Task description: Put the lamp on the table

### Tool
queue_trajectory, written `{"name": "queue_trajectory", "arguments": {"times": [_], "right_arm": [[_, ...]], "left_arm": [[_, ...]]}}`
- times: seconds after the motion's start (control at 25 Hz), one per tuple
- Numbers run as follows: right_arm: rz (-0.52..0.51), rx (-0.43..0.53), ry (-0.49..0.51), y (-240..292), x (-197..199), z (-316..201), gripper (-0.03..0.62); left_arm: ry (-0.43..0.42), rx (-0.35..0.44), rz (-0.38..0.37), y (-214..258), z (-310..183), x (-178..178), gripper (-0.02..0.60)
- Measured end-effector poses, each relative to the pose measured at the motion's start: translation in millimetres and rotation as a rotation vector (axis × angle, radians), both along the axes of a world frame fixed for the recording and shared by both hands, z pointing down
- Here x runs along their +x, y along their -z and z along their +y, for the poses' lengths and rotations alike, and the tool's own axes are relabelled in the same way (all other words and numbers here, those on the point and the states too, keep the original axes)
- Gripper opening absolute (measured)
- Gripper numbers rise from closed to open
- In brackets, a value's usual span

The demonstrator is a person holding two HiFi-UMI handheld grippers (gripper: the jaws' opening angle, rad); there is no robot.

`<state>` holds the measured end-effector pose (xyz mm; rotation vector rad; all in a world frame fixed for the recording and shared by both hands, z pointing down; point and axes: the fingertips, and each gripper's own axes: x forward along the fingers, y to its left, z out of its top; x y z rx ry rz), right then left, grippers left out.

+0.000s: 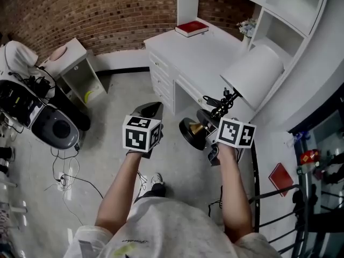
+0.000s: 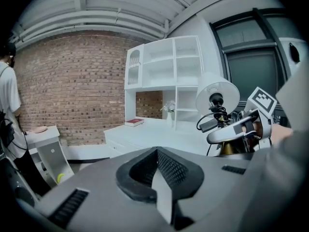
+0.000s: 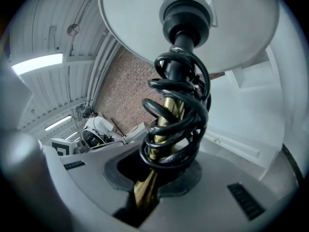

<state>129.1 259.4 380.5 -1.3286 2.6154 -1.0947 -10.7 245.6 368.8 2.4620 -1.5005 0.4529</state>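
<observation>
The lamp has a white shade (image 1: pixel 252 74), a brass stem and a round black base (image 1: pixel 192 132). It hangs tilted above the floor, just in front of the white table (image 1: pixel 204 52). My right gripper (image 1: pixel 208 125) is shut on the brass stem (image 3: pixel 166 115), right below the black cord (image 3: pixel 179 105) coiled around it; the shade (image 3: pixel 193 23) fills the top of the right gripper view. My left gripper (image 1: pixel 152 110) is shut and holds nothing, to the left of the lamp base. In the left gripper view its jaws (image 2: pixel 157 170) meet, and the lamp (image 2: pixel 217 96) is off to the right.
A red book (image 1: pixel 191 28) lies at the table's back, under white shelves (image 1: pixel 290 15). A small white cabinet (image 1: pixel 75 71), dark equipment (image 1: pixel 54 125) and floor cables (image 1: pixel 67 176) are at the left. A black metal rack (image 1: pixel 301 198) stands at the right. A person (image 2: pixel 7 95) stands by the brick wall.
</observation>
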Motion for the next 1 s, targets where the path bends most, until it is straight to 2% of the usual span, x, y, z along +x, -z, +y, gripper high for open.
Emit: {"name": "queue_trajectory", "arguments": {"times": [0.44,1.0], "right_arm": [[0.004,-0.032,-0.075,0.0,-19.8,-71.8,0.074],[0.031,-0.057,-0.176,2.6,-41.1,-122.8,0.074]], "left_arm": [[-0.083,-0.033,-0.004,-4.4,-85.3,-19.0,-0.008],[-0.199,-0.053,0.039,-7.6,-153.9,-31.0,-0.008]]}}
